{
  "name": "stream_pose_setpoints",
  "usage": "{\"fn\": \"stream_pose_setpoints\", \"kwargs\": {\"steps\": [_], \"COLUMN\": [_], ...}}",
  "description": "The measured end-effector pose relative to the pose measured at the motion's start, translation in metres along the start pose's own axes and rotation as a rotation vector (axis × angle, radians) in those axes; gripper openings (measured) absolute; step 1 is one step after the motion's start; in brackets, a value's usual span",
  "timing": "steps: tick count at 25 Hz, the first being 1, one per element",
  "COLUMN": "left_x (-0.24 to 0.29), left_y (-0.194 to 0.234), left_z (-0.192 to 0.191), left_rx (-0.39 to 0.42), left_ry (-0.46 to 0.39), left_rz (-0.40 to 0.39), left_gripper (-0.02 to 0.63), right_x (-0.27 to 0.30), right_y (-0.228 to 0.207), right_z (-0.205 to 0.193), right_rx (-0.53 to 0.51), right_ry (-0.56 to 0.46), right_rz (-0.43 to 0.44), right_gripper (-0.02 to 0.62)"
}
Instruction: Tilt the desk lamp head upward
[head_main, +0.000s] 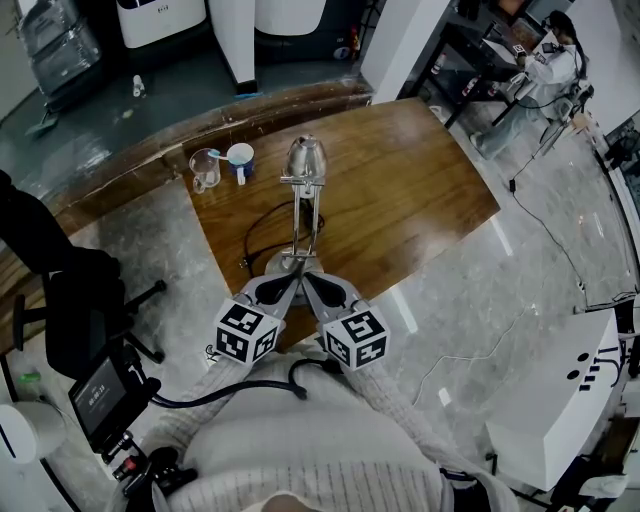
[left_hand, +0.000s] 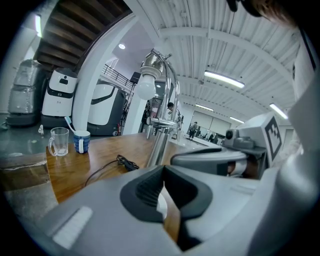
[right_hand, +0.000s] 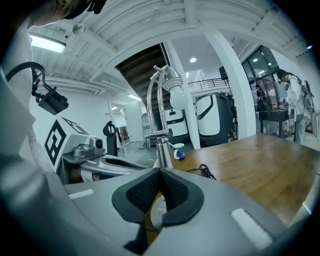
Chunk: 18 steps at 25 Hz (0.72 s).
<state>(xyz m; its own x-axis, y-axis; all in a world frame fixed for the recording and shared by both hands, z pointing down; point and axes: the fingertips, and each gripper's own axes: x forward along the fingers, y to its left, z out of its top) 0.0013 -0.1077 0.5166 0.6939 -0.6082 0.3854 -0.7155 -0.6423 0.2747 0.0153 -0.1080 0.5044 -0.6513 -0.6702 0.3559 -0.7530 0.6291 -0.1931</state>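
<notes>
A chrome desk lamp (head_main: 300, 215) stands near the front edge of the wooden table (head_main: 400, 200). Its head (head_main: 305, 155) hangs bulb-down at the top of a bent arm. In the left gripper view the lamp head (left_hand: 147, 80) rises just ahead and its bulb faces down. The right gripper view shows the head (right_hand: 175, 90) the same way. My left gripper (head_main: 290, 282) and right gripper (head_main: 310, 280) sit side by side just short of the lamp base (head_main: 288, 262). Both are shut with nothing between the fingers. Neither touches the lamp.
A clear glass mug (head_main: 204, 170) and a blue-and-white cup (head_main: 240, 160) with a toothbrush stand at the table's far left. The lamp's black cable (head_main: 262, 225) loops left of the base. A black chair (head_main: 70, 300) stands to the left, and a person (head_main: 548, 65) sits far right.
</notes>
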Motion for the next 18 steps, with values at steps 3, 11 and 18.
{"fn": "stream_pose_setpoints", "kwargs": {"steps": [3, 11, 18], "left_x": [0.0001, 0.0001, 0.0007], "left_y": [-0.0008, -0.0009, -0.0026], "left_z": [0.0002, 0.0005, 0.0005], "left_rx": [0.002, -0.005, -0.006], "left_ry": [-0.001, -0.001, -0.003], "left_rz": [-0.004, -0.011, -0.020], "left_gripper": [0.008, 0.008, 0.008], "right_x": [0.0009, 0.0006, 0.0007], "right_y": [0.0012, -0.0009, -0.0017], "right_z": [-0.0017, -0.0042, -0.0064], "right_rx": [-0.011, -0.001, 0.002], "right_ry": [0.014, 0.025, 0.036], "right_rz": [0.000, -0.009, -0.009], "right_gripper": [-0.002, -0.002, -0.002]}}
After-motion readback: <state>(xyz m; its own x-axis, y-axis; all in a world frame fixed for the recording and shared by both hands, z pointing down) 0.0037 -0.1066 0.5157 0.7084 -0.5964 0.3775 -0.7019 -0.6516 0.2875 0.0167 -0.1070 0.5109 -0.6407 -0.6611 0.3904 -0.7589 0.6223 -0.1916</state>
